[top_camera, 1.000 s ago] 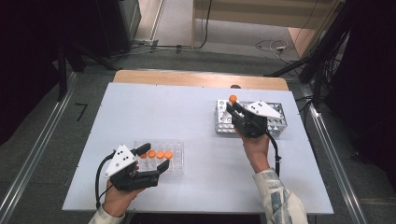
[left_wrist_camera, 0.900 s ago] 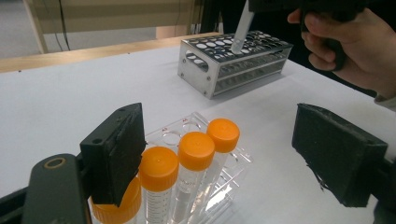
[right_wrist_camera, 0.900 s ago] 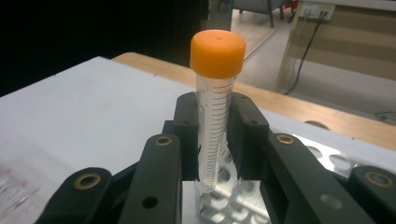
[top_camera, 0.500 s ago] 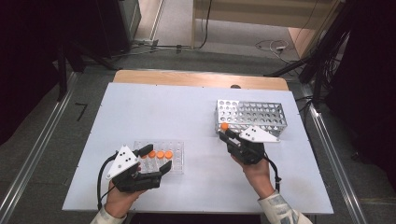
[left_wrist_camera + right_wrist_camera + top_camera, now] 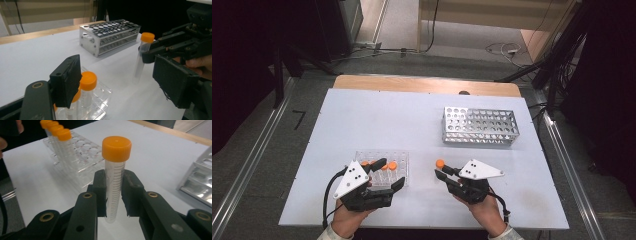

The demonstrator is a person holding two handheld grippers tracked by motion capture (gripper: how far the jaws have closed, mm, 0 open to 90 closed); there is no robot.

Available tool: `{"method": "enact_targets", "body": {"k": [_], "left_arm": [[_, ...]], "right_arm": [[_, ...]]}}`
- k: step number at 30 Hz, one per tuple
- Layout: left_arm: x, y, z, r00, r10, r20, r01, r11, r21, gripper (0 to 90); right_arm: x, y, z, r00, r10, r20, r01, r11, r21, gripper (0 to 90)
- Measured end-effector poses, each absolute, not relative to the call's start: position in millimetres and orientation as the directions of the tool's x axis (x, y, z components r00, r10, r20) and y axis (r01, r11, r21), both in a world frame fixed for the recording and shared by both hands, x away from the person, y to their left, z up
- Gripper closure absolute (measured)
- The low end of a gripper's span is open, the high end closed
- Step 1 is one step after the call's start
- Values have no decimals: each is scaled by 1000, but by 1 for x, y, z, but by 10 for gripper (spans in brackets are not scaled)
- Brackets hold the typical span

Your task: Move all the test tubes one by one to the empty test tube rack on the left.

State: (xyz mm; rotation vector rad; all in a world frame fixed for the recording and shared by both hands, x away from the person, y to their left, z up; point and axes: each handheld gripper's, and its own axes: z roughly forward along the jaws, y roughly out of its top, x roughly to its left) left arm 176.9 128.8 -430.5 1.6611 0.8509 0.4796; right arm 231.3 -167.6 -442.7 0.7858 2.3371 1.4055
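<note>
High view showed a white counter point(image 5: 377, 115) with a metal tube rack point(image 5: 480, 125) standing toward its far right and a clear plastic rack point(image 5: 383, 167) near the front left. The right gripper point(image 5: 443, 172) hovered at the front of the counter, just right of the clear rack and well apart from the metal one. Its fingers were closed on an orange-capped tube point(image 5: 440, 164), held upright.

Right gripper view gave the closest look: the two black fingers point(image 5: 100, 192) pressed the graduated tube point(image 5: 114, 177) from either side below its cap, and the tube's lower end hung above the counter surface. Beyond it, the clear rack point(image 5: 82, 152) held a row of orange-capped tubes point(image 5: 56, 130) along one edge, with the other wells open.

Left gripper view showed the left gripper point(image 5: 120, 82) with its fingers spread wide apart, holding nothing, one finger point(image 5: 66, 80) sitting just beside the capped tubes point(image 5: 87, 81) in the clear rack. Across from it, the right gripper point(image 5: 147, 52) carried its tube point(image 5: 143, 53) upright, with the metal rack point(image 5: 107, 36) farther back. In the high view the left gripper point(image 5: 387, 175) rested at the clear rack's near edge.
</note>
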Motion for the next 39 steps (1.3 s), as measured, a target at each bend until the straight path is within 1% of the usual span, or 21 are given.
{"method": "enact_targets", "body": {"k": [4, 10, 14, 18, 21, 26, 29, 35, 36, 39], "left_arm": [[177, 121, -432, 678, 725, -119, 269, -94, 958, 306], [180, 103, -437, 713, 693, -109, 267, -124, 956, 364], [181, 94, -439, 729, 678, -101, 259, -136, 956, 440], [181, 88, -440, 745, 660, -95, 255, -150, 955, 538], [181, 85, -443, 749, 656, -93, 257, -158, 953, 569], [180, 83, -444, 751, 655, -80, 247, -167, 955, 655], [179, 82, -444, 752, 655, -75, 244, -170, 955, 684], [178, 82, -445, 752, 655, -70, 241, -174, 955, 697], [178, 82, -444, 752, 655, -69, 239, -175, 955, 699], [177, 84, -443, 747, 660, -73, 239, -165, 957, 700]], "right_arm": [[225, -159, -446, -831, 556, 22, 287, 394, 873, 722], [216, -145, -448, -864, 503, 13, 260, 424, 867, 722], [212, -138, -450, -877, 480, 13, 254, 441, 861, 722], [208, -133, -451, -888, 461, 11, 243, 448, 861, 722], [206, -130, -450, -894, 447, 13, 236, 447, 863, 722], [204, -127, -451, -899, 437, 17, 234, 448, 863, 722], [205, -126, -451, -900, 435, 24, 238, 444, 864, 722], [205, -126, -452, -900, 434, 29, 241, 442, 864, 716], [205, -126, -452, -901, 433, 31, 242, 441, 865, 712], [204, -126, -451, -912, 409, 40, 236, 442, 865, 540]]}}
